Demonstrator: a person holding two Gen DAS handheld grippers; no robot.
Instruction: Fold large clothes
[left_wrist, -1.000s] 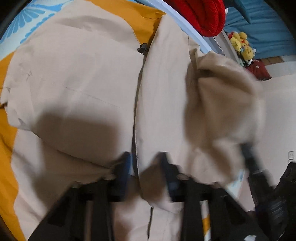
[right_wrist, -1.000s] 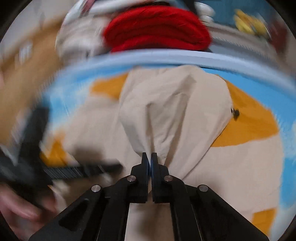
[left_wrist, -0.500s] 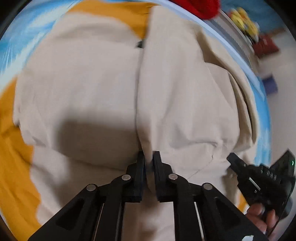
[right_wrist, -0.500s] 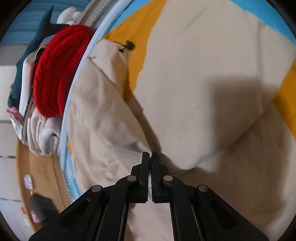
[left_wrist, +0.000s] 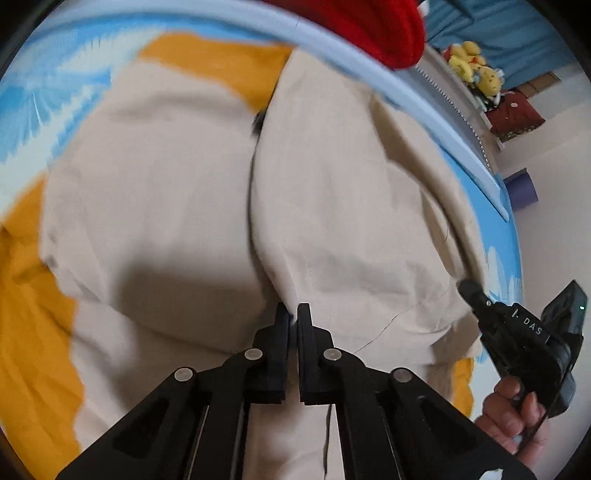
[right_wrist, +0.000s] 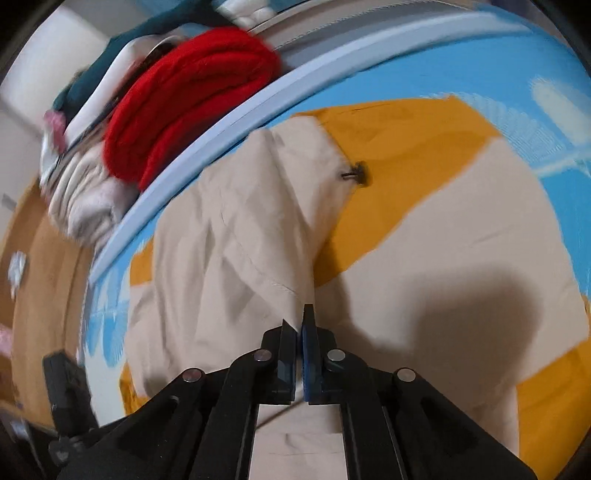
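Observation:
A large beige garment (left_wrist: 166, 192) lies spread on a blue and orange bed sheet (left_wrist: 33, 332). It has a centre seam and a small black fastener (left_wrist: 258, 120). My left gripper (left_wrist: 293, 314) is closing its jaws, and a pinch of beige cloth by the seam sits between the pads. In the right wrist view, my right gripper (right_wrist: 300, 317) is closing too, with a fold of the garment (right_wrist: 229, 229) rising from its tips. From the left wrist view, the right gripper (left_wrist: 469, 286) touches the garment's right edge, held by a hand (left_wrist: 517, 413).
Folded red knitwear (right_wrist: 184, 96) lies on pale folded clothes (right_wrist: 85, 199) past the bed's light blue rim (right_wrist: 207, 147). Yellow plush toys (left_wrist: 476, 70) and a purple object (left_wrist: 521, 186) lie beyond. A wooden floor (right_wrist: 37, 258) shows at the left.
My left jaws went from apart to closed on cloth near the seam. The flap raised by the right gripper came down onto the garment's right side, and the right wrist view rolled.

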